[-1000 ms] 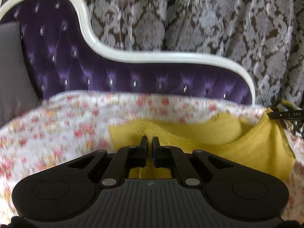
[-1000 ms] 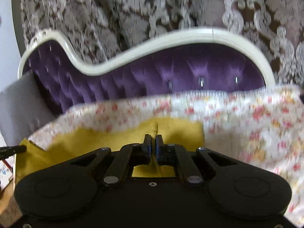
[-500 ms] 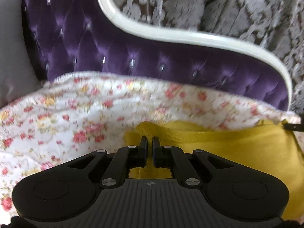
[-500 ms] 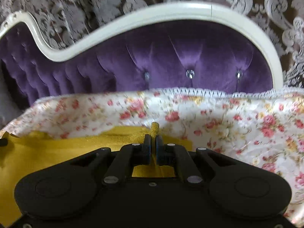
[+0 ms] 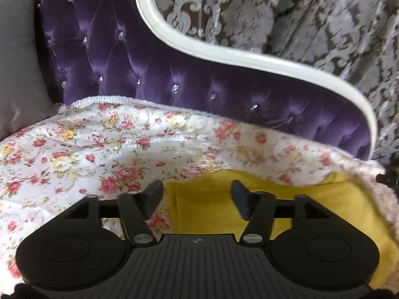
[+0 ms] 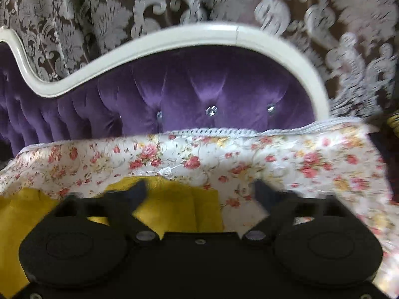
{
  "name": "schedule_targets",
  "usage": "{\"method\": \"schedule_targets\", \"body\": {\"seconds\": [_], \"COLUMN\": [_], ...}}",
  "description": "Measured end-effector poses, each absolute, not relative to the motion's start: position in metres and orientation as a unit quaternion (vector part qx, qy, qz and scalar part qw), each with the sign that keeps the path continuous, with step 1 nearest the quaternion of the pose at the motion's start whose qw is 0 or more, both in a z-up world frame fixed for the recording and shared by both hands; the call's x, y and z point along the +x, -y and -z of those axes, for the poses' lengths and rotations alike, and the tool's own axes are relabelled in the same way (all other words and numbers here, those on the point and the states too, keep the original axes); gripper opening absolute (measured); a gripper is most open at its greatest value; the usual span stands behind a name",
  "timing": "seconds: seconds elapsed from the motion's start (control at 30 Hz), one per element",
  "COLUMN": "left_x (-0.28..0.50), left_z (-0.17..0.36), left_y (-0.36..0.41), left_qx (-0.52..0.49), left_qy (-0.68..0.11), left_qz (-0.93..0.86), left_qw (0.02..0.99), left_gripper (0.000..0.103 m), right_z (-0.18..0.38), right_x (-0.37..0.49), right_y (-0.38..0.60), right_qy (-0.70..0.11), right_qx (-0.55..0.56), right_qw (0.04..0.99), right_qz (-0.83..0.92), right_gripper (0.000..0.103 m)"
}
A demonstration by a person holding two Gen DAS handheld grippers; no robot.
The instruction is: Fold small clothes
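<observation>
Furnished home sitting room.
Shown by tufted purple sofa (image 5: 189, 84) with white carved frame, floral throw (image 5: 124, 144), damask curtain (image 6: 124, 12), grey cushion (image 5: 17, 57).

Floral cover (image 5: 124, 144) open fwd & left; purple sofa back (image 5: 174, 79) blocks beyond, grey cushion (image 5: 17, 62) far left.

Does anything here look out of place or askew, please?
Nothing stands out. The yellow garment lies flat on the floral cover, its top edge somewhat uneven. The cover looks smooth, and the purple sofa back appears undamaged.
</observation>
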State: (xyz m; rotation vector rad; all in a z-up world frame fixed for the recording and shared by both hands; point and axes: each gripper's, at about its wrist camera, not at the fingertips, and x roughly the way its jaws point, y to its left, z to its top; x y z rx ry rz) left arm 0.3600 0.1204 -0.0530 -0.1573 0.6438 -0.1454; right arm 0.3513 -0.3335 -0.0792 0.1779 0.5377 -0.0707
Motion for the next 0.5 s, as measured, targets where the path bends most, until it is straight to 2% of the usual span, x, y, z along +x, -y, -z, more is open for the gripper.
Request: {"method": "schedule_targets", "body": {"seconds": [0.03,0.23,0.37,0.5], "left_x": [0.353,0.299,0.27,0.257], "left_z": [0.049,0.047,0.064,0.09], "left_y": [-0.118,-0.097,-0.078,-0.067], "left_qx": [-0.075,-0.039,-0.005,0.033], "left_qy": [-0.315,-0.331,-0.348,-0.384], "left_qz": [0.076,0.113,0.128,0.123], "left_qw": [0.943,0.936,0.929,0.915], "left_gripper": [0.067,0.069,0.071,0.071], "right_z": [0.075,0.061,0.072,0.099], "right_x": [0.345,0.292,0.269,0.259], "right_y": [0.327,0.288,0.26,0.237], "right_qy": [-0.263,-0.265,-0.277,-0.322], "right_qx": [0.083,0.053,0.025,-0.048], "right_qw": [0.96,0.963,0.96,0.945], "right_qz": [0.043,-0.012,-0.04,-0.043], "right_gripper": [0.103,0.102,0.102,0.101]}}
